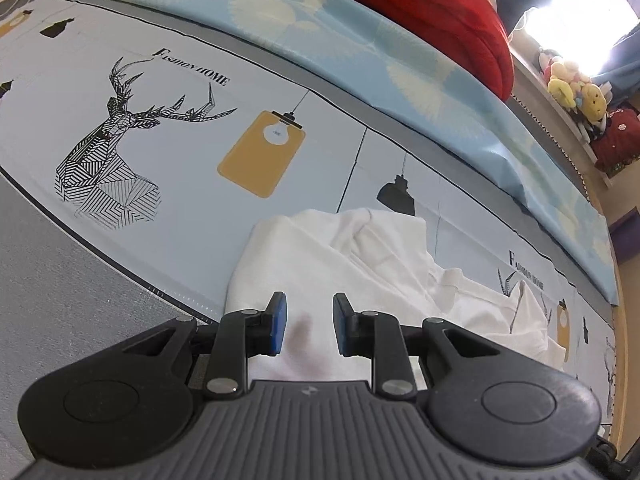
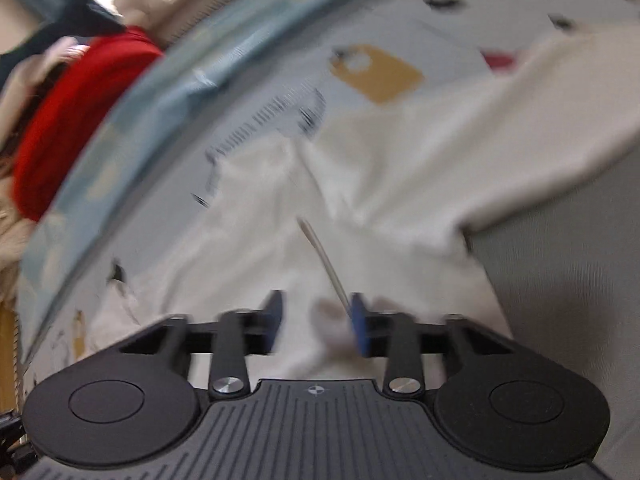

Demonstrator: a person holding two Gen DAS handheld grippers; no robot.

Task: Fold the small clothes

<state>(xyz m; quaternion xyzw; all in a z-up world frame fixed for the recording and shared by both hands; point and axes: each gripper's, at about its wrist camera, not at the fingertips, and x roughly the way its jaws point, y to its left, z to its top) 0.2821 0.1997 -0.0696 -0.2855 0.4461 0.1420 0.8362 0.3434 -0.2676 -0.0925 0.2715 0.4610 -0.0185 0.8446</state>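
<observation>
A small white cotton garment [image 1: 360,264] lies rumpled on a bed, spread over a pale blue printed bedsheet [image 1: 168,128] with a geometric black-and-white stag head [image 1: 112,144], mustard-yellow lamp tags and the words "Fashion Home". The left gripper [image 1: 308,330], black with blue pads, hangs just over the near edge of the garment, its fingers apart with bare white cloth showing between them; the pads do not seem to press on anything. The right wrist view is blurred. There the right gripper [image 2: 316,322] sits above the same white cloth, fingers apart, and a thin pale strip, perhaps a fold edge or a tag, runs up from beside the right-hand pad; I cannot tell whether it touches it. The garment reaches away to the far right in that view, one broad flap lying over the grey band of the bedding [image 2: 560,280]. Farther off, along the far side of the bed, lies a light blue quilt with pale fan shapes [image 1: 360,52], and on it a folded red blanket [image 1: 440,12]. Yellow plush toys [image 1: 576,88] crowd a sill by the bright window at far right.
</observation>
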